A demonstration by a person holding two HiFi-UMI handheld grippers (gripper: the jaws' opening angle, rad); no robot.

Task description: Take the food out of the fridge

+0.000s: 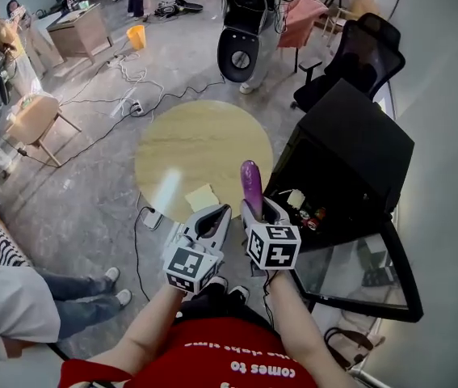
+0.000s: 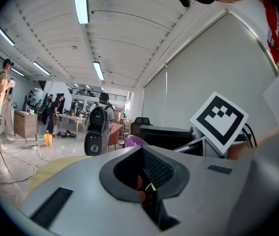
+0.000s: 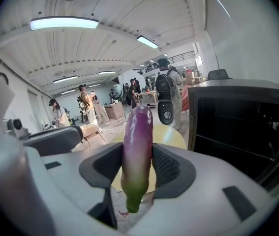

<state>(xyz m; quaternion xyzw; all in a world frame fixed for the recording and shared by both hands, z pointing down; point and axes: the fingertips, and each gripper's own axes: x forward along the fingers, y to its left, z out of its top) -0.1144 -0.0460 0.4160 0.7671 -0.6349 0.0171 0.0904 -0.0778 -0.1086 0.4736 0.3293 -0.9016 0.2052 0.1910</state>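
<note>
The right hand-held gripper [image 1: 258,211] is pinching a purple eggplant [image 1: 251,186] just outside the open fridge [image 1: 358,140].

Its jaws are clamping the eggplant around the middle, with the green end pointing back toward the hand and the purple tip sticking out beyond them. The black fridge is standing just to this gripper's right, its glass door [image 1: 358,269] hanging open and a few small items [image 1: 309,215] sitting inside. The left hand-held gripper [image 1: 211,219] is hovering just to the left, jaws pressed together on nothing. A round wooden desk [image 1: 196,140] is lying ahead of both.
</note>
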